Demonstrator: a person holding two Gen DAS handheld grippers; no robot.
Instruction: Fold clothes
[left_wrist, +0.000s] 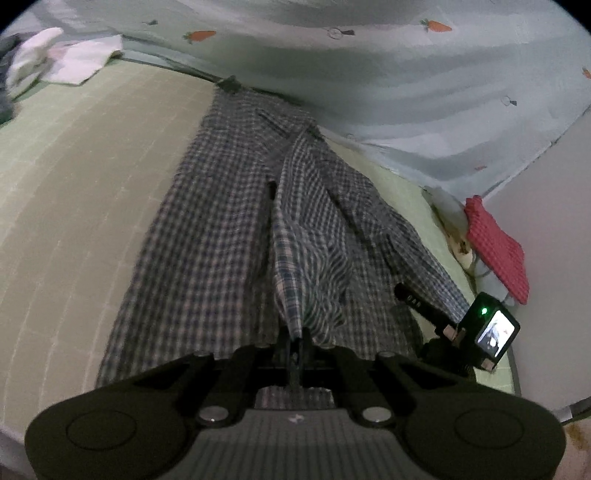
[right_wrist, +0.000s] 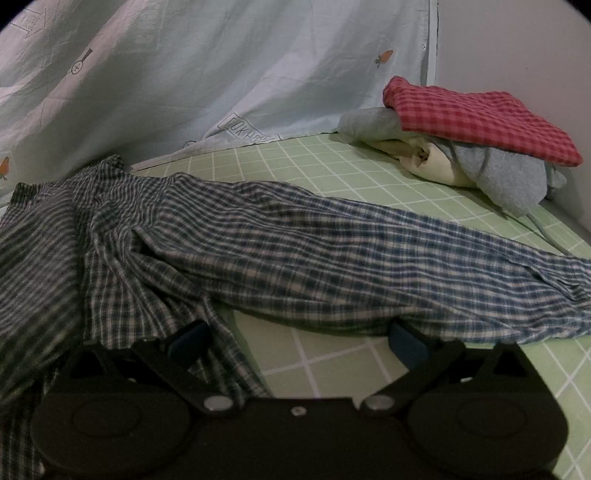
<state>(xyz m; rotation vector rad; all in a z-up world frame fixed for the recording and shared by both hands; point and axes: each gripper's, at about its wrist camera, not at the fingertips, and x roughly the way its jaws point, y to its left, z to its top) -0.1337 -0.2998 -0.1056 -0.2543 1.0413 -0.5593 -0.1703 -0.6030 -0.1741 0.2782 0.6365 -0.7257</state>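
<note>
A blue-and-white plaid shirt (left_wrist: 221, 221) lies spread lengthwise on the green grid bedsheet (left_wrist: 74, 184). My left gripper (left_wrist: 295, 336) is shut on a bunched fold of the shirt and holds it lifted above the rest of the cloth. In the right wrist view the same shirt (right_wrist: 277, 251) stretches across the bed, with a sleeve running off to the right. My right gripper (right_wrist: 297, 332) stands open and low at the shirt's near edge. Its blue fingertips (right_wrist: 188, 339) sit partly under the hem. Its camera unit (left_wrist: 491, 332) shows at the shirt's right side.
A stack of folded clothes with a red checked cloth (right_wrist: 480, 118) on a grey garment (right_wrist: 498, 177) sits at the bed's far right corner by the wall. White clothes (left_wrist: 55, 59) lie at the far left. A pale blue carrot-print sheet (left_wrist: 369, 74) hangs behind the bed.
</note>
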